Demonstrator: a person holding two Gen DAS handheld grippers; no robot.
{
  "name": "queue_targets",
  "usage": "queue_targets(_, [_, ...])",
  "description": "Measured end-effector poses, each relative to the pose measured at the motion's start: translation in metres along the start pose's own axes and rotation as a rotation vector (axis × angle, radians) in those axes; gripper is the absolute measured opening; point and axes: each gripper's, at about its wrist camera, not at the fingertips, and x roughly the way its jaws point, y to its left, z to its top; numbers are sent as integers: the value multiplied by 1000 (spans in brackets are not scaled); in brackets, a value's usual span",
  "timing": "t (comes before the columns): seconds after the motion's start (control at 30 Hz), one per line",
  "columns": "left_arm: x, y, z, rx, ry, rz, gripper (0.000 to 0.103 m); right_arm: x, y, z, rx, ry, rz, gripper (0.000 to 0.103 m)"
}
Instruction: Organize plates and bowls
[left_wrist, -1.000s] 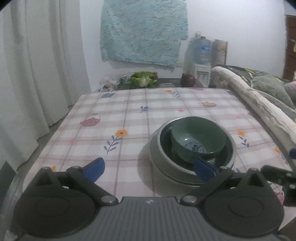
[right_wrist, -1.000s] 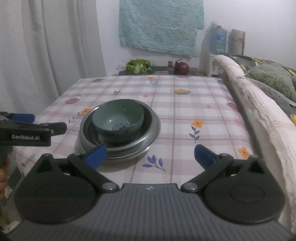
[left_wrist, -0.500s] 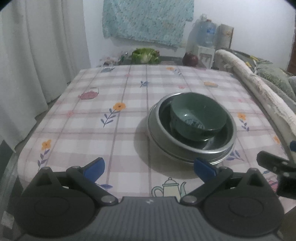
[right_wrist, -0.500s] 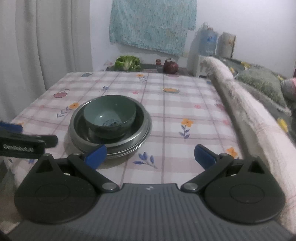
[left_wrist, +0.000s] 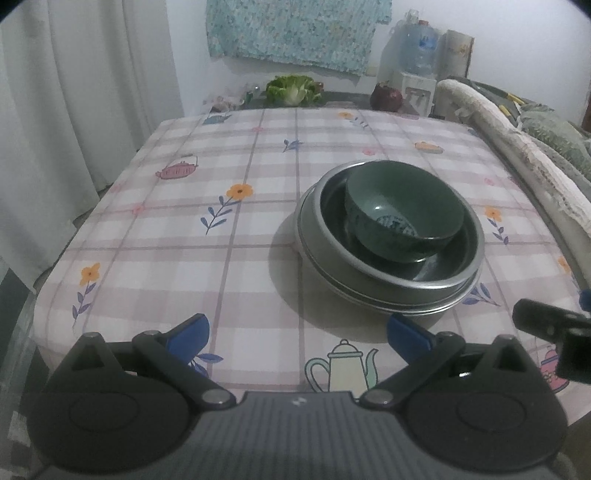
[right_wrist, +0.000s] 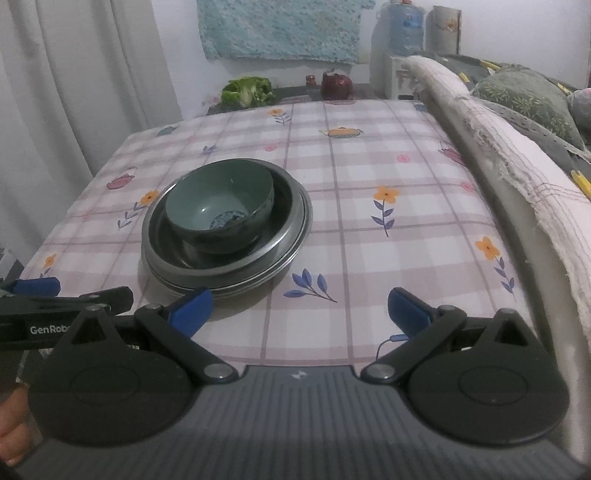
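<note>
A dark green bowl (left_wrist: 404, 210) (right_wrist: 219, 206) sits inside a stack of steel plates (left_wrist: 321, 254) (right_wrist: 295, 229) on the checked tablecloth (left_wrist: 221, 229) (right_wrist: 369, 258). My left gripper (left_wrist: 297, 334) hangs open over the table's near edge, short of the stack and a little left of it. Over the near edge too, my right gripper (right_wrist: 299, 308) stands open, its left fingertip close to the stack's front rim. Neither holds anything. The other gripper shows at the edge of each view.
White curtains (left_wrist: 74, 92) hang at the left. A worn padded sofa edge (right_wrist: 517, 166) runs along the table's right side. Beyond the far edge stand a lettuce (left_wrist: 293, 88), a dark red pot (left_wrist: 386, 96) and a water dispenser (left_wrist: 417, 48).
Both grippers have drawn back and risen from the stack toward the table's near edge. The bowl and plates have stayed put.
</note>
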Motion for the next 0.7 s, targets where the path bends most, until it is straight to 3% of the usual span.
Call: queue_targets(0.7, [3, 2, 0, 5, 14, 10, 103, 4, 8, -1, -60, 17, -5, 102])
